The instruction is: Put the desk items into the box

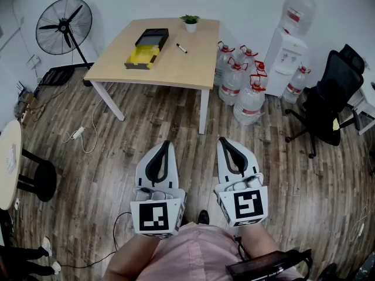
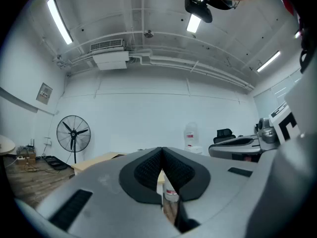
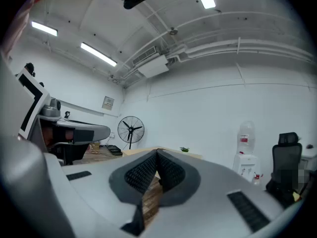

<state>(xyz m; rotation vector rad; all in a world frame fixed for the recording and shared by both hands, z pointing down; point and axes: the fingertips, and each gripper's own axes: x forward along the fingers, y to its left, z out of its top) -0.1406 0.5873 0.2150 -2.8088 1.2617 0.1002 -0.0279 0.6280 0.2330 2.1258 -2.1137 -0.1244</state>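
Seen from above, a person in a pink top [image 1: 188, 255] stands holding both grippers low and close to the body, side by side and pointing forward over the floor. The left gripper [image 1: 165, 146] and the right gripper [image 1: 225, 141] sit level with each other, near but not touching, each with its marker cube toward the person. In the left gripper view the black ribbed pads [image 2: 146, 170] meet at the tips with nothing between them. In the right gripper view the pads [image 3: 139, 173] are likewise pressed together at the tips and empty. The desk items lie well apart from both grippers, on a light wooden table [image 1: 181, 66] across the room ahead. On it a shallow black box [image 1: 152, 37] sits end to end with a yellow object [image 1: 142, 57] whose kind cannot be told; a dark marker pen [image 1: 181, 48] lies just to their right, and a small potted plant [image 1: 190, 22] stands at the far edge. The floor [image 1: 99, 174] is dark wood planking, with a white cable and plug [image 1: 78, 134] lying on it at the left. A standing fan [image 1: 64, 26] is to the table's left. Large water bottles [image 1: 249, 101] cluster by its right leg, beside a white water dispenser [image 1: 286, 49]. A black office chair [image 1: 329, 98] stands at the far right, and the edge of a round table [image 1: 9, 164] shows at the left. The walls are plain white
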